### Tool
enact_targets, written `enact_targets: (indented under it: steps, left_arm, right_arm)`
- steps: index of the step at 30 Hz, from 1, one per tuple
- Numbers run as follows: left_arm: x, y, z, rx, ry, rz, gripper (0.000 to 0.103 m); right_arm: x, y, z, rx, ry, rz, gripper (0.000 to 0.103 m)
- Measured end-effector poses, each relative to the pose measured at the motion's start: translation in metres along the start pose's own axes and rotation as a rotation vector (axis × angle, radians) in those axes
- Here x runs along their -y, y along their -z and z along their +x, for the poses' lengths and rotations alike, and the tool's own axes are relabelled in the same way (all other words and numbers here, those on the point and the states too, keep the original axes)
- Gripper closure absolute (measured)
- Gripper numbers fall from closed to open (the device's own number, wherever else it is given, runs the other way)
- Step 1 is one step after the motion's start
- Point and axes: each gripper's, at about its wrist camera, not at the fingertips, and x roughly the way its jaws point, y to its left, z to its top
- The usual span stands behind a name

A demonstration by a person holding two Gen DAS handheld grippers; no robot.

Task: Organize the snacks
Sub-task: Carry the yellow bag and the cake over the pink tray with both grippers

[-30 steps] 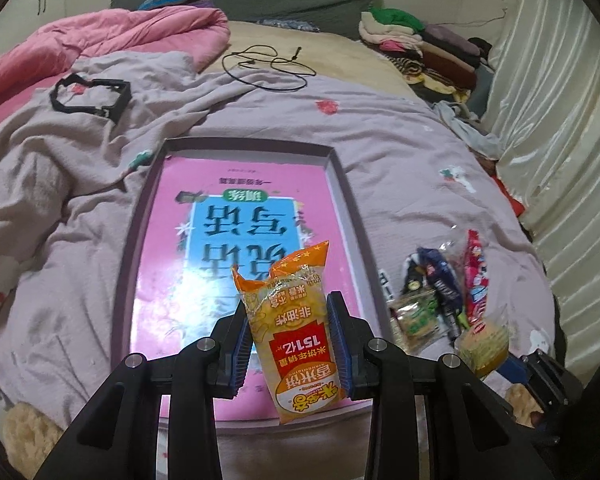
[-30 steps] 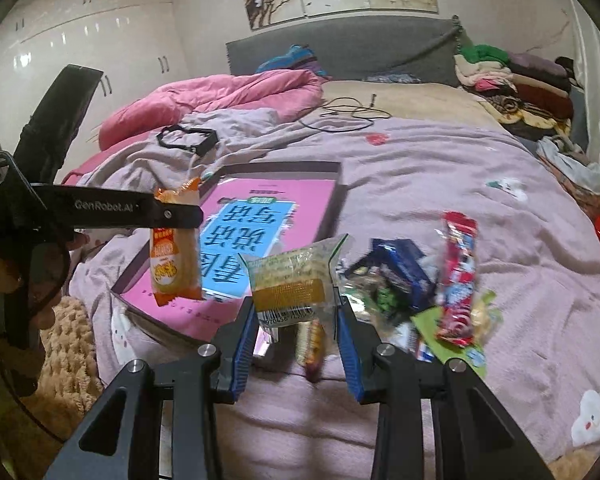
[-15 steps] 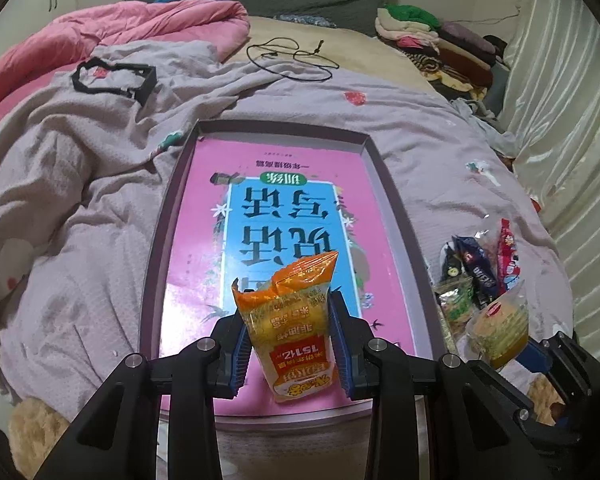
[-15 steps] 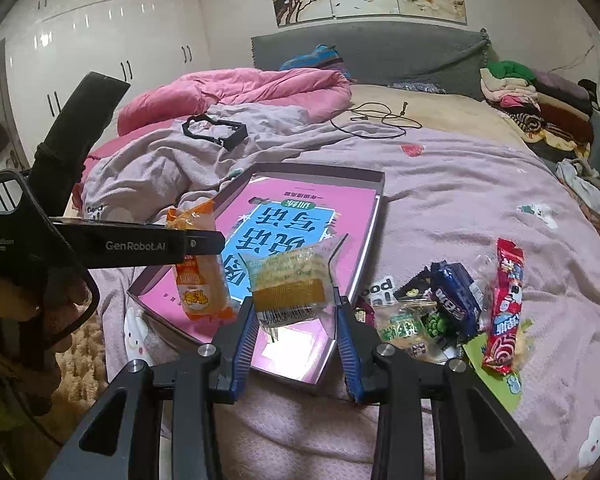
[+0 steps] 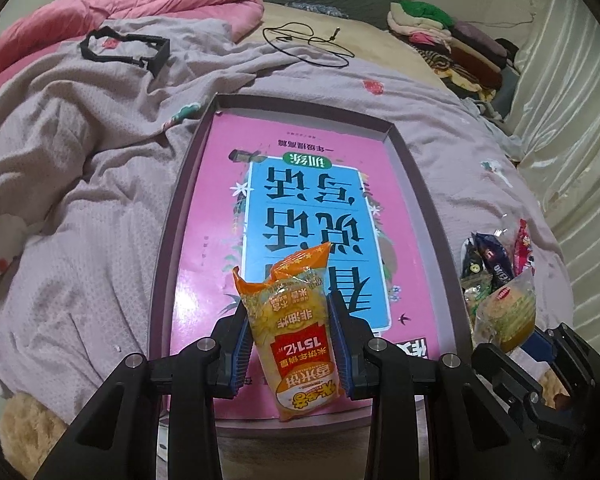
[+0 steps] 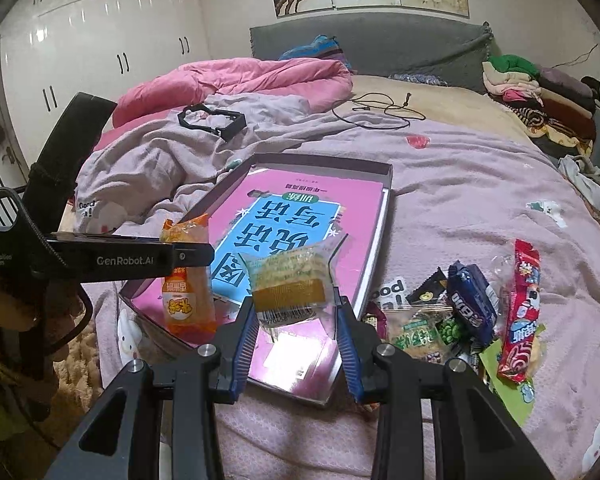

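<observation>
My left gripper is shut on an orange-yellow snack packet, held over the near end of a shallow purple box with a pink and blue book lying in it. From the right wrist view the same packet hangs from the left gripper at the box's near left corner. My right gripper is shut on a clear-wrapped yellow cake, above the box's near edge. That cake also shows at the lower right of the left wrist view.
A pile of loose snacks lies on the lilac bedspread right of the box: a red stick pack, a dark blue pack, a green pea bag. A black frame, a cable, a pink quilt and folded clothes lie farther back.
Both grippers, each still shut on its snack, have moved left from the loose pile side to over the box's near end. The left one has also sunk a little.
</observation>
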Motion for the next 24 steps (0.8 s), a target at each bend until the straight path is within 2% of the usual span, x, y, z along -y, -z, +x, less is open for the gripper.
enact_targets:
  steps: [24]
  left_arm:
    - [0.001, 0.0, 0.012, -0.001, -0.043, 0.029, 0.067]
  right_arm:
    - [0.0, 0.011, 0.038, -0.091, -0.026, 0.003, 0.065]
